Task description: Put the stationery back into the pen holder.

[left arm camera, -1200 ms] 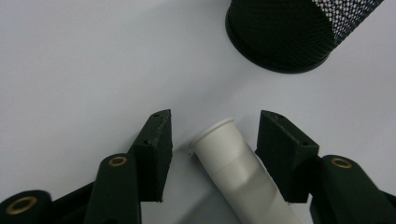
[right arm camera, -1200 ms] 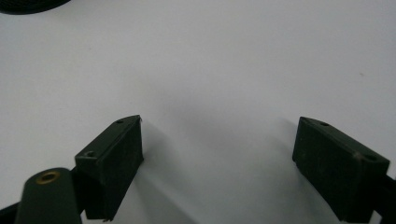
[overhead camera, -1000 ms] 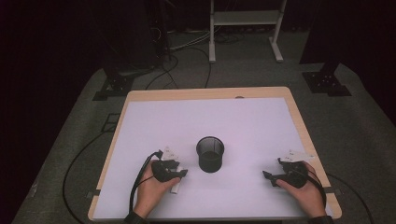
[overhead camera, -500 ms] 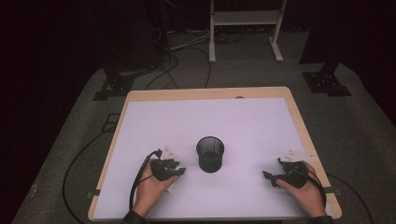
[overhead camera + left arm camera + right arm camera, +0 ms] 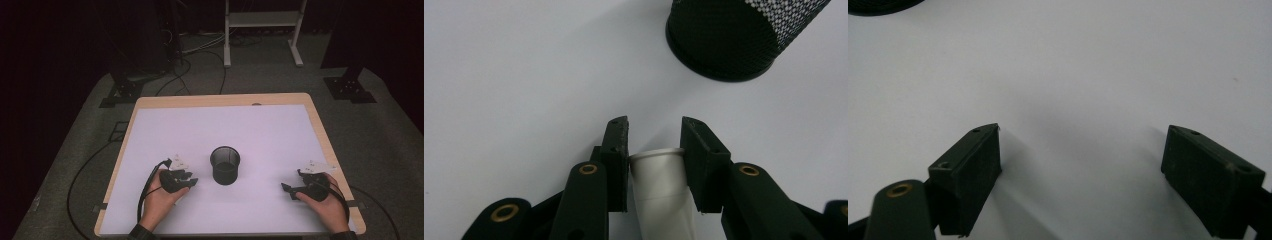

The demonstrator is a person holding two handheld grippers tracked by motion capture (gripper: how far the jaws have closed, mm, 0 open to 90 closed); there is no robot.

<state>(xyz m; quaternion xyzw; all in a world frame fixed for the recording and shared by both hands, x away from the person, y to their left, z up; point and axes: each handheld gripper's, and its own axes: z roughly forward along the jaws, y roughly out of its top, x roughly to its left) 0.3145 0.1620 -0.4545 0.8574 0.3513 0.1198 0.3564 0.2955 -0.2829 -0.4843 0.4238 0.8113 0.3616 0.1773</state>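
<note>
A black mesh cup (image 5: 225,165) stands upright near the middle of the white table top (image 5: 225,130). My left gripper (image 5: 191,181) rests just left of the cup, held by a hand. In the left gripper view the left gripper (image 5: 655,131) is shut on a white tube (image 5: 659,185), whose round end sits between the pads, and the mesh cup (image 5: 744,35) lies ahead to the upper right. My right gripper (image 5: 288,190) sits to the right of the cup near the front edge. In the right gripper view the right gripper (image 5: 1083,135) is wide open over bare table.
The table has a wooden rim (image 5: 320,125) and stands on grey carpet. Cables (image 5: 195,60), a black stand base (image 5: 350,87) and a white frame (image 5: 260,30) lie beyond the far edge. A sliver of the cup's base (image 5: 878,5) shows at the right gripper view's top left.
</note>
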